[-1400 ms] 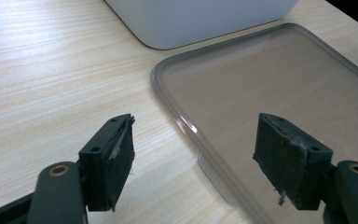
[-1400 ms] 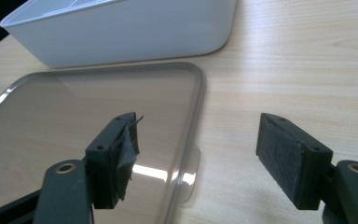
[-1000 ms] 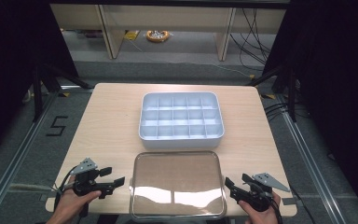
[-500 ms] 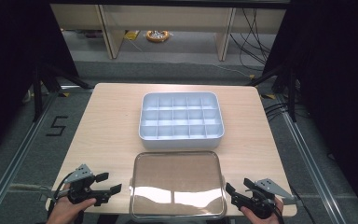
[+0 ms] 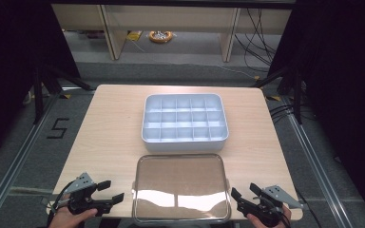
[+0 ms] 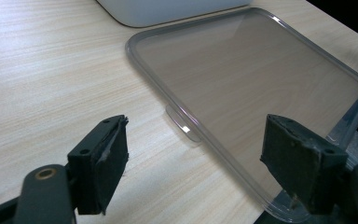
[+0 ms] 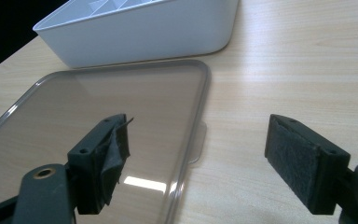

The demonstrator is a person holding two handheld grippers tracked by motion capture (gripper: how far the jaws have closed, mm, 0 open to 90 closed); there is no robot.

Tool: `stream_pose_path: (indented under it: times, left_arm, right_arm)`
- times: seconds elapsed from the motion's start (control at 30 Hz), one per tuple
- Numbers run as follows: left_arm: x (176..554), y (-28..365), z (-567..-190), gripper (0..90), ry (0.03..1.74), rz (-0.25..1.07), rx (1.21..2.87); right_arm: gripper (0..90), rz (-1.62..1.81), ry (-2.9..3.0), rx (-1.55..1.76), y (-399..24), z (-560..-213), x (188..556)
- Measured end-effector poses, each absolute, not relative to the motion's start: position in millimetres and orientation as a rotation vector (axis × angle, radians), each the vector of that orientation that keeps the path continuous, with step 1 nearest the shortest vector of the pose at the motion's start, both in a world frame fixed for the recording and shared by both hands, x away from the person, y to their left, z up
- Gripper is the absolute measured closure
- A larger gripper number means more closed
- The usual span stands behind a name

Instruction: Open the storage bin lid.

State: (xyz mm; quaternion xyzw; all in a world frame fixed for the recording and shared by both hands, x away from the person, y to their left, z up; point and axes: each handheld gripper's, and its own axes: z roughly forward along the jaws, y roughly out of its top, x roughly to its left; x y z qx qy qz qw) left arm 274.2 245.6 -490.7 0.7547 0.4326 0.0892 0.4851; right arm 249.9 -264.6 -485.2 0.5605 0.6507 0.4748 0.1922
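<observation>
Even overhead light, white glare streak on clear lid (image 5: 180, 197), dark surroundings.

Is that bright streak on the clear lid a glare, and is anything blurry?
High view: a white glare band crosses the clear lid near its front edge. Right gripper view: a smaller bright patch on it. Left gripper view: the lid's far rim looks slightly soft.

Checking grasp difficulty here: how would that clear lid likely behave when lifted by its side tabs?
The clear lid looks thin and lies flat, so probably light, perhaps flexing if lifted by one side. Its glossy surface suggests slippery plastic. The small tab offers little to pinch.
</observation>
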Motion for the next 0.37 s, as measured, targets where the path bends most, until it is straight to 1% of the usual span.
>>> stream_pose_path:
  times: [0.23, 0.27, 0.3, 0.37]
  left_arm:
    - [274.9, 246.1, -490.9, 22.1, 1.059, 0.218, 1.827]
    - [274.9, 246.0, -491.0, 22.1, 1.059, 0.217, 1.827]
    - [275.0, 246.1, -491.1, 22.2, 1.058, 0.213, 1.827]
    - [274.7, 245.8, -491.4, 22.2, 1.072, 0.210, 1.826]
  right_arm:
    - [23.0, 1.328, 1.822, 1.579, -266.0, -485.7, 250.5]
    - [23.0, 1.346, 1.806, 1.638, -263.1, -484.9, 248.8]
    - [23.0, 1.328, 1.823, 1.579, -266.1, -485.9, 250.6]
    - [23.1, 1.342, 1.824, 1.593, -265.0, -485.8, 250.5]
